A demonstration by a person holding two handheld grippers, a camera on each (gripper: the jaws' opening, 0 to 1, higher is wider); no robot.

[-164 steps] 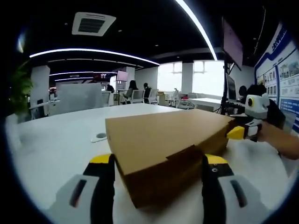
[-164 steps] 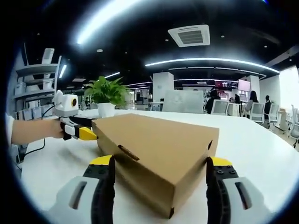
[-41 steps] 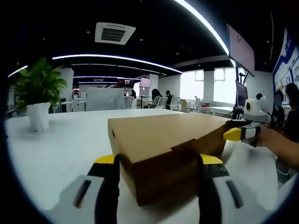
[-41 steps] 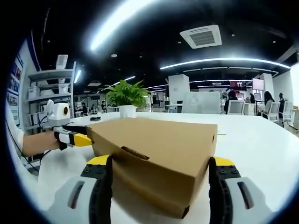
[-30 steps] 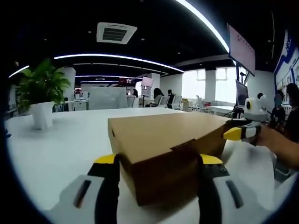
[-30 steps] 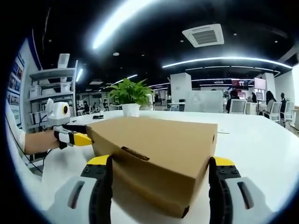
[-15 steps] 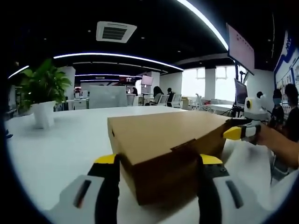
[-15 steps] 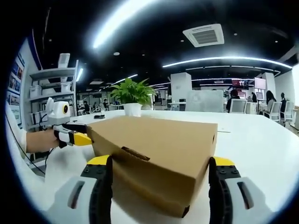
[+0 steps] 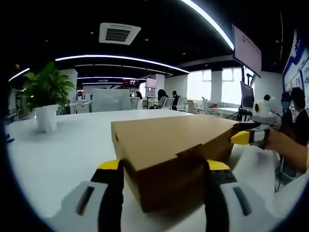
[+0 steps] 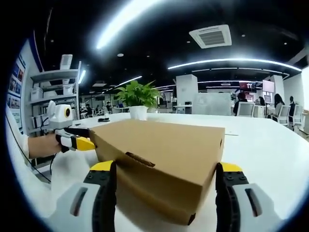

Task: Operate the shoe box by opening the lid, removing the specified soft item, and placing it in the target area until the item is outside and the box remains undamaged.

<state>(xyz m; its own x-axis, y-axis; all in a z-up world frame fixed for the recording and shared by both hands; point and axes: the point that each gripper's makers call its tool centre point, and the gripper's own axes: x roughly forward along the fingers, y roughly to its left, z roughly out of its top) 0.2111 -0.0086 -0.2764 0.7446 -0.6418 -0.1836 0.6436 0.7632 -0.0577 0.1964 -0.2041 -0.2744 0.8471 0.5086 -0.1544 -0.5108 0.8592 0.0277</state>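
Observation:
A brown cardboard shoe box (image 9: 169, 135) with its lid closed lies over the white table (image 9: 67, 150). In the left gripper view my left gripper (image 9: 164, 164) holds one end, a jaw pressed on each side. My right gripper (image 9: 244, 137) grips the far end there, held by a hand. In the right gripper view the shoe box (image 10: 164, 140) sits between the jaws of my right gripper (image 10: 166, 166), both touching its sides. My left gripper (image 10: 79, 143) clamps the opposite end at the left. The box's contents are hidden.
A potted green plant (image 9: 43, 96) stands on the table to the left, seen also as the plant (image 10: 136, 99) behind the box. Office chairs and people sit far back. Shelves (image 10: 53, 92) stand at the left. A person (image 9: 294, 116) is at the right edge.
Since 5.5 s ago both views have swung, bringing the plant into the left gripper view, while the box kept its place between the jaws. Over the last second almost nothing has shifted.

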